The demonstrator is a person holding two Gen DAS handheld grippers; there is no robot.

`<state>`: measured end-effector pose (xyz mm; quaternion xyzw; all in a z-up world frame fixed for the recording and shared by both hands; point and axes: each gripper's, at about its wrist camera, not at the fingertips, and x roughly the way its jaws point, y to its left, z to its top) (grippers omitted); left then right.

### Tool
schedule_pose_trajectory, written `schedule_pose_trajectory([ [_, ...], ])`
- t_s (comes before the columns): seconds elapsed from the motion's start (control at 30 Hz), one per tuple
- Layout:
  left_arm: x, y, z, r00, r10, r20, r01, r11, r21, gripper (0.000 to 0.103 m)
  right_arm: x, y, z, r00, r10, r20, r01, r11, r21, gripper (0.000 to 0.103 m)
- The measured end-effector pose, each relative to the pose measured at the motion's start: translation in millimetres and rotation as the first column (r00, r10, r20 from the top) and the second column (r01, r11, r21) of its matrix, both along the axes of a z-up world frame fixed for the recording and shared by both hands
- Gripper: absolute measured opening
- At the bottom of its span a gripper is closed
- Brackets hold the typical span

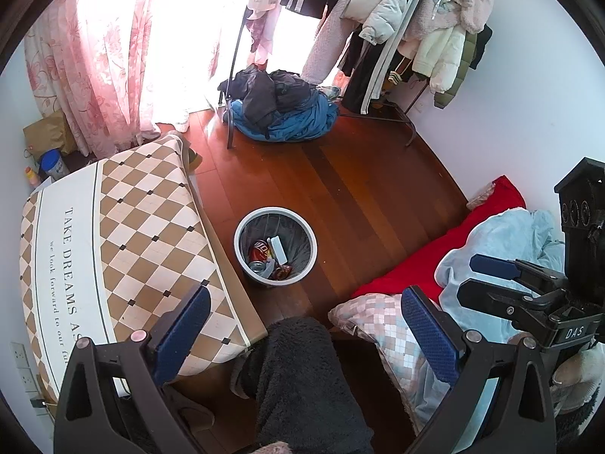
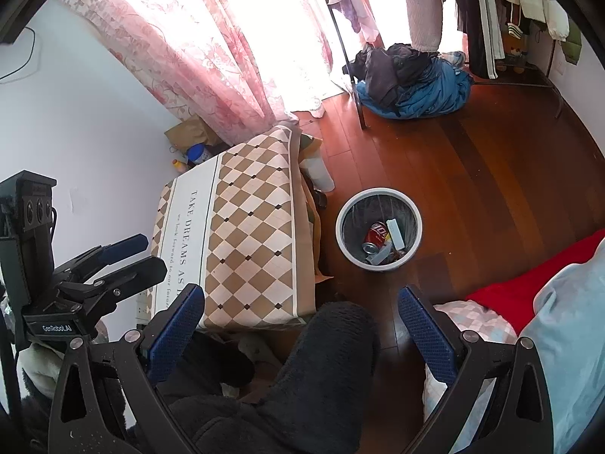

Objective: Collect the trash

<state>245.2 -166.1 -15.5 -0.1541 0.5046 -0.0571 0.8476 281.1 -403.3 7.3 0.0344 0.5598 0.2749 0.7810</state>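
Observation:
A white trash bin [image 1: 276, 210] [image 2: 378, 192] with a dark liner stands on the wooden floor between a table and a bed. Inside it lie a red can [image 1: 260, 251] [image 2: 376, 236], a white box [image 1: 276, 249] [image 2: 395, 232] and other scraps. My left gripper [image 1: 306, 291] [image 2: 153, 253] is open wide, held above and short of the bin, with nothing between its fingers. My right gripper [image 2: 300, 291] [image 1: 467, 276] is open as well, beside the left one and over the bed's edge. It holds nothing.
A table with a checked cloth [image 1: 132, 227] [image 2: 245, 227] stands left of the bin. A bed with a red sheet [image 1: 435, 257] and a light blue blanket [image 1: 503, 234] lies right. A clothes pile [image 1: 280, 113] and a loaded rack [image 1: 408, 38] stand far back. A person's dark fleece knee [image 1: 302, 378] is below.

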Motion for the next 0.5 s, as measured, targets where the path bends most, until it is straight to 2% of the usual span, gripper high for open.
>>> schedule_pose_trajectory([
  [0.5, -5.5, 2.8, 2.9, 1.0, -0.002, -0.004, 0.002, 1.0, -0.023, 0.103, -3.0, 3.9, 1.1, 1.0, -0.003, 0.0, 0.003, 1.0, -0.002, 0.103],
])
